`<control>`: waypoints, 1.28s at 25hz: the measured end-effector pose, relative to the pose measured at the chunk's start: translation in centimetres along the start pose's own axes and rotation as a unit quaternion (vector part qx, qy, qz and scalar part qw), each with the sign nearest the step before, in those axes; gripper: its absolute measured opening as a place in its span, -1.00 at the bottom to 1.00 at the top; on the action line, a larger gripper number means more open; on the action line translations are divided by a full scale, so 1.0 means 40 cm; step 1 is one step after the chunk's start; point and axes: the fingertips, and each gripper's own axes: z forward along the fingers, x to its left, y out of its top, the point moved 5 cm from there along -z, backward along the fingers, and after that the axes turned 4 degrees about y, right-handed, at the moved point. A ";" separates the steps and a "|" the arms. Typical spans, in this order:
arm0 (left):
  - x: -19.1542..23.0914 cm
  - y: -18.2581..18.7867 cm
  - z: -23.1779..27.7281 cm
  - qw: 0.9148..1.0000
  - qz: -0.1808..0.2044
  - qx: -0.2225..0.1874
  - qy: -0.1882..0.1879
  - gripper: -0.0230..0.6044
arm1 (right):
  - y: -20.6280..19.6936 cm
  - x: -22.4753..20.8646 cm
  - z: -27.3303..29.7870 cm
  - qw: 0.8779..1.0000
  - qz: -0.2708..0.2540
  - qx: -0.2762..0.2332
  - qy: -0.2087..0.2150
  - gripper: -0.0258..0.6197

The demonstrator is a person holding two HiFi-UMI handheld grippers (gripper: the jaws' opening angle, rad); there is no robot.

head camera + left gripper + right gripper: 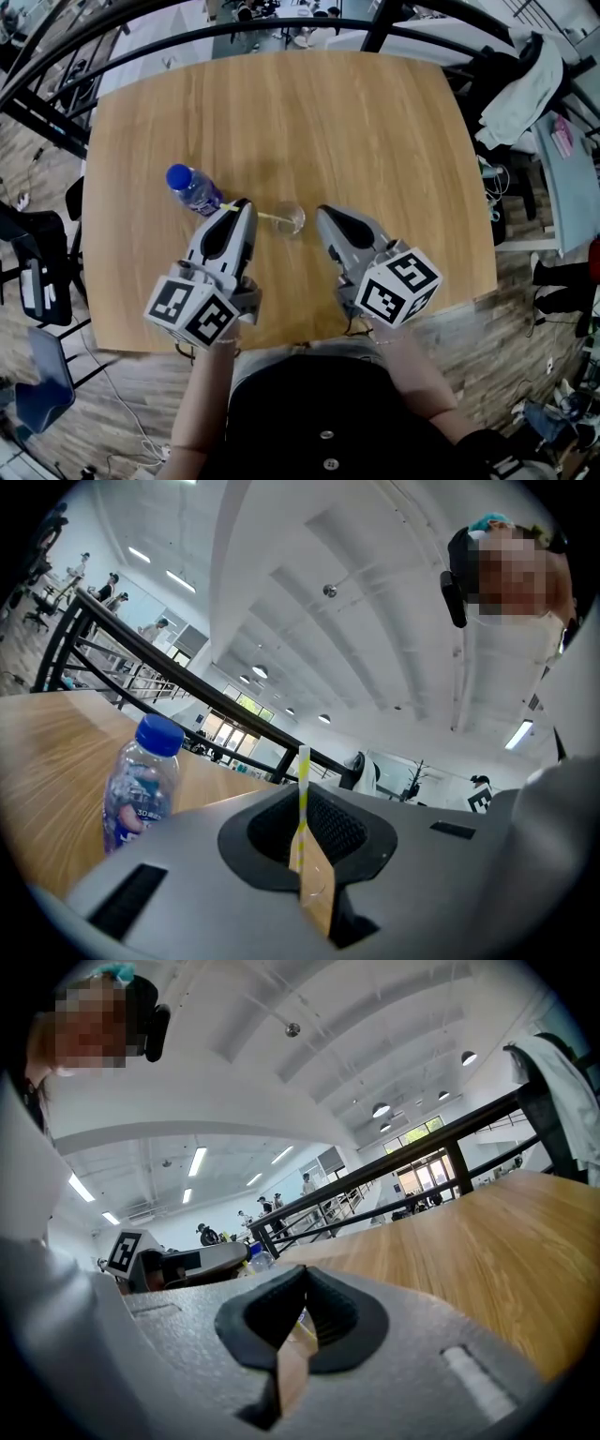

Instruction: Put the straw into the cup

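One straw (265, 217), clamped in the left gripper (241, 205), reached the single clear cup (293, 219) at mid-counter (375, 122). One bottle (192, 188) stood just left. The right gripper (324, 215) was closed, empty. Bare wood ran to the far edge.

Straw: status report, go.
Left gripper shut on straw. Right gripper shut, empty, beside cup. Straw tip at cup rim, can't tell if in. Bottle beside left gripper, off the path.
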 end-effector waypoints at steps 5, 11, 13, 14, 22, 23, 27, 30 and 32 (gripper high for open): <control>0.011 -0.036 0.014 1.000 -0.006 0.019 0.001 -0.80 | -0.023 -0.011 0.001 1.000 0.009 0.009 -0.006 -0.92; 0.020 -0.074 0.031 0.999 -0.001 0.039 0.005 -0.80 | -0.045 -0.027 -0.007 1.000 0.018 0.017 -0.012 -0.92; 0.022 -0.082 0.034 0.999 0.000 0.044 0.008 -0.80 | -0.053 -0.026 -0.005 1.000 0.020 0.021 -0.011 -0.92; 0.022 -0.086 0.035 0.999 0.001 0.047 0.009 -0.80 | -0.056 -0.024 -0.003 0.999 0.022 0.022 -0.011 -0.92; 0.014 -0.125 0.046 0.997 0.013 0.071 -0.001 -0.80 | -0.078 -0.014 -0.014 0.999 0.029 0.027 -0.009 -0.92; 0.014 -0.129 0.045 0.997 0.012 0.073 0.000 -0.80 | -0.081 -0.014 -0.017 0.999 0.029 0.027 -0.010 -0.92; 0.017 -0.136 0.044 0.997 0.014 0.079 0.002 -0.80 | -0.084 -0.013 -0.019 0.999 0.032 0.026 -0.011 -0.92; 0.016 -0.136 0.041 0.997 0.014 0.080 0.003 -0.68 | -0.078 -0.011 -0.021 0.999 0.030 0.023 -0.012 -0.92; 0.012 -0.138 0.030 0.997 0.015 0.080 0.006 -0.63 | -0.078 -0.009 -0.030 0.999 0.028 0.021 -0.013 -0.92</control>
